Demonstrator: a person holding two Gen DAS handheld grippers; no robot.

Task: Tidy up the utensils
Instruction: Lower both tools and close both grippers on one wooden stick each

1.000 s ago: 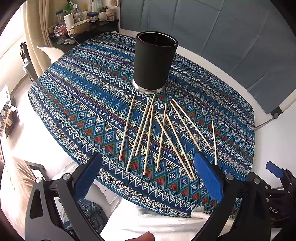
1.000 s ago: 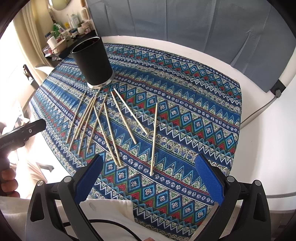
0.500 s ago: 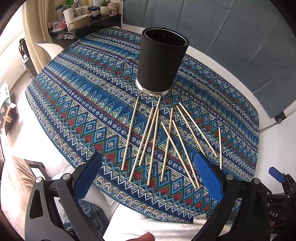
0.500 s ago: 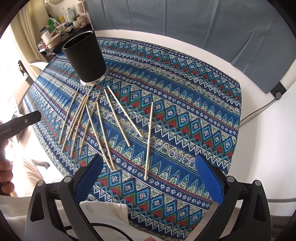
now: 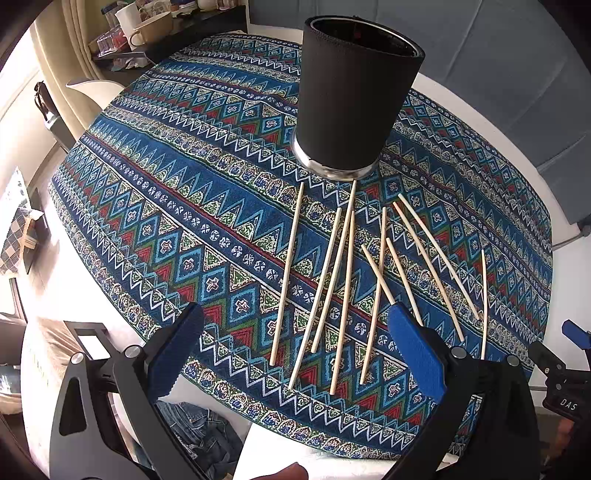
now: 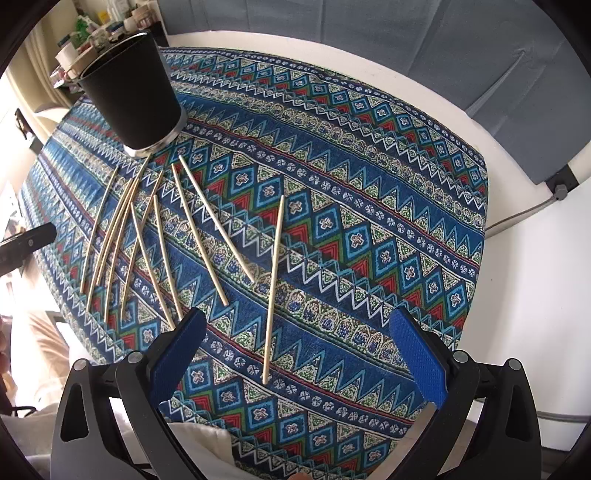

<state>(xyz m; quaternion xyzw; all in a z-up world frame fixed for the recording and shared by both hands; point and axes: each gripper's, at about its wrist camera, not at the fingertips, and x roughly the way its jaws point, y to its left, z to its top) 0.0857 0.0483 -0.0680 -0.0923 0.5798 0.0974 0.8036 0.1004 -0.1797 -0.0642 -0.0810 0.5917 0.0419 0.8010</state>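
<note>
Both grippers hung above the near edge of a round table draped in a blue patterned cloth, each with jaws spread wide and nothing between the blue pads. The left gripper sat over the main scatter of sticks, nine of them fanned out on the cloth, thin and pale, running roughly from the near edge toward the cup. The cup stood upright at the head of the fan, black with a metal base rim; the tip of one stick reached its base, though contact could not be confirmed. Two sticks crossed near the right pad. A tenth stick lay apart to the right of the fan, and the right gripper hung over its near end, the stick lying between the pads but below them, untouched. In the right view the cup stood far left, the fan below it. A cluttered shelf stood beyond the table's far left.
</note>
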